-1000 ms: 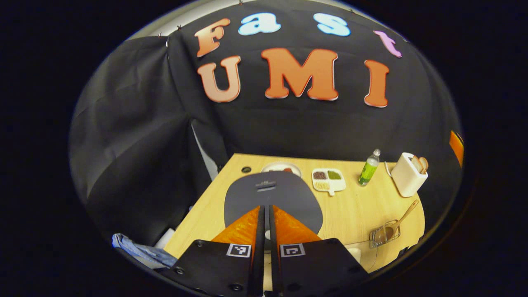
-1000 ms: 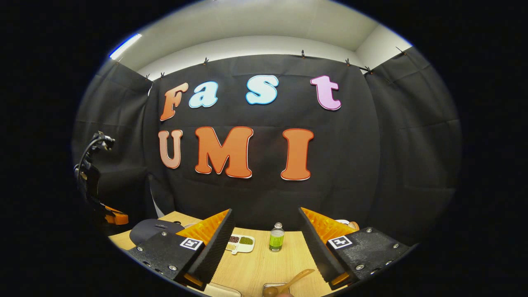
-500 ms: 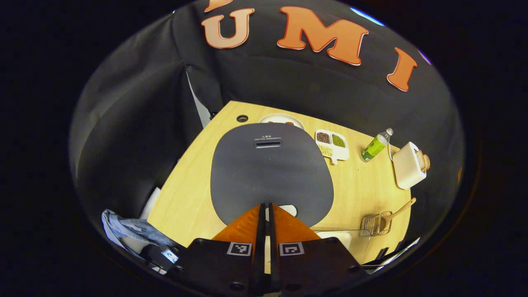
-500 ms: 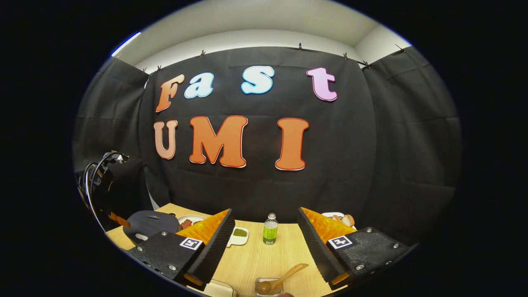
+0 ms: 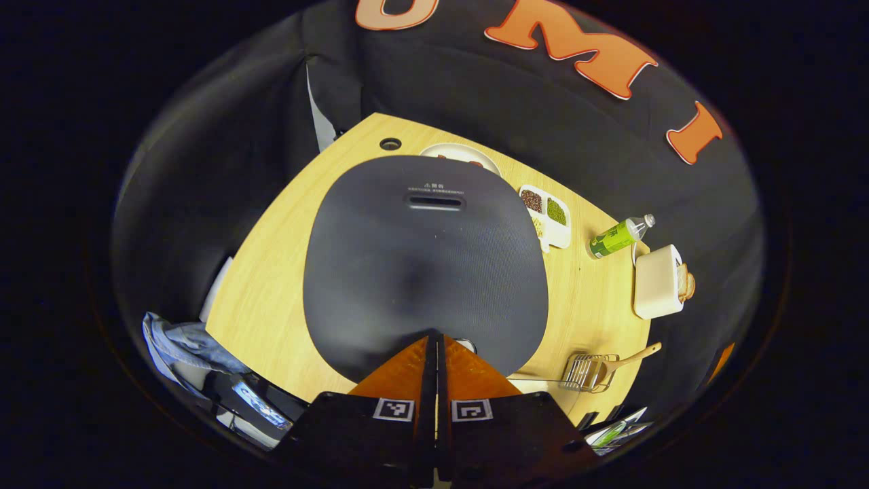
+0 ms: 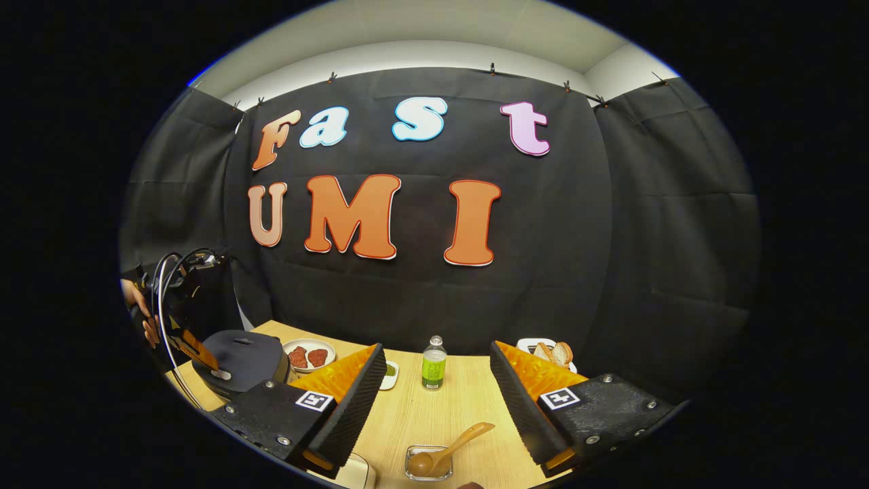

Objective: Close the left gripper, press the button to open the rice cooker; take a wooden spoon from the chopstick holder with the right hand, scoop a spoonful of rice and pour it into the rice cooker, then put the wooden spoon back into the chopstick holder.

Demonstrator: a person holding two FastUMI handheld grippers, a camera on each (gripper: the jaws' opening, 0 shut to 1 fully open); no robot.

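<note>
The dark grey rice cooker (image 5: 424,265) has its lid down. My left gripper (image 5: 436,339) is shut with nothing in it, its tips over the lid's near edge at the pale button (image 5: 466,346). From the right gripper view, the rice cooker (image 6: 237,360) stands at the left with the left gripper (image 6: 197,350) just above its front, held by a hand (image 6: 139,312). My right gripper (image 6: 438,387) is open and holds nothing. Below it the wooden spoon (image 6: 448,451) rests in the wire chopstick holder (image 6: 428,464). In the left gripper view, the wooden spoon (image 5: 628,356) and holder (image 5: 587,372) are at the right.
A plate of red food (image 6: 309,354), a divided white dish of grains (image 5: 548,221), a green bottle (image 6: 432,363) and a white toaster with bread (image 5: 657,282) stand along the far side of the wooden table (image 5: 271,285). A white container (image 6: 354,472) sits near the front edge.
The left gripper has dropped and tilted down onto the cooker's front, so the lid looks larger. The right gripper has tipped down a little, bringing more of the table into sight.
</note>
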